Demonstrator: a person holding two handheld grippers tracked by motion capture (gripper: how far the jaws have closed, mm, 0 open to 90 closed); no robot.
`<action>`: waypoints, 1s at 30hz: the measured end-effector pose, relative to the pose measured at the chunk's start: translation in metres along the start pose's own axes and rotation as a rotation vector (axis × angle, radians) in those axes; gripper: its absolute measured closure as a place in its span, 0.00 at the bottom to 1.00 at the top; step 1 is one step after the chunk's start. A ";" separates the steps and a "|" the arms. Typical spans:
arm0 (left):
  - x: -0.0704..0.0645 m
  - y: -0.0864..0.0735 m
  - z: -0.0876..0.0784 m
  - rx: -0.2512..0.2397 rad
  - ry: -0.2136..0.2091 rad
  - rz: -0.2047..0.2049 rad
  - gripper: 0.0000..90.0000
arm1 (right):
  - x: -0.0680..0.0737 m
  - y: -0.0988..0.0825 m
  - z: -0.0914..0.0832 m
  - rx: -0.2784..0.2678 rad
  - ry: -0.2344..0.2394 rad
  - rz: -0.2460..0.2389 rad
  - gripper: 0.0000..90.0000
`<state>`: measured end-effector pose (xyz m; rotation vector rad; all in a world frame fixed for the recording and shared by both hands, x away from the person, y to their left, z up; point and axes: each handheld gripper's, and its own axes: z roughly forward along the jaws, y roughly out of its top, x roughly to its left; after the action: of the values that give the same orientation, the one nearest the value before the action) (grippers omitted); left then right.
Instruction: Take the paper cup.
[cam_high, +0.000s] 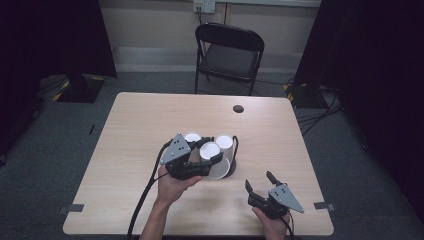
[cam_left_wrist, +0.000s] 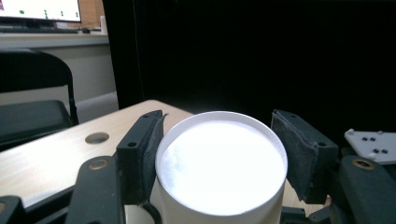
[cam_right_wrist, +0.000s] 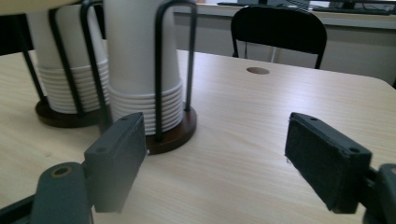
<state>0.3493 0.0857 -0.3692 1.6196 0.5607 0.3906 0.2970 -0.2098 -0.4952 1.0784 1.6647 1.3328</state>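
1. Between the pads of the left gripper (cam_high: 212, 152) sits an upturned white paper cup (cam_left_wrist: 220, 163), its flat base facing the camera; both pads press on its wall, so the cup is clamped.
2. Just beyond that gripper, in the high view, two stacks of white cups (cam_high: 226, 142) stand in black wire holders (cam_right_wrist: 161, 70) on dark round bases, near the middle of the wooden table (cam_high: 140, 125).
3. To the near right of them, the right gripper (cam_high: 260, 182) rests low by the table's edge, jaws spread wide with only bare tabletop between them.
4. Ahead and left of its jaws rise the nearer cup stack (cam_right_wrist: 140, 60) and its holder; a black folding chair (cam_high: 229, 55) stands beyond the table.
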 end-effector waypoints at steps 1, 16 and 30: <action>0.000 -0.003 0.000 0.005 -0.005 -0.011 0.40 | 0.002 0.000 0.000 0.002 0.009 -0.008 0.23; 0.006 -0.033 -0.004 0.033 -0.055 -0.187 0.40 | 0.048 0.003 0.005 -0.073 0.227 -0.114 0.52; 0.003 -0.045 -0.018 -0.001 -0.093 -0.303 0.40 | 0.066 0.002 0.008 -0.170 0.323 -0.154 0.67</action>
<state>0.3360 0.1048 -0.4114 1.5143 0.7218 0.0904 0.2799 -0.1454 -0.4972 0.6473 1.7840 1.5751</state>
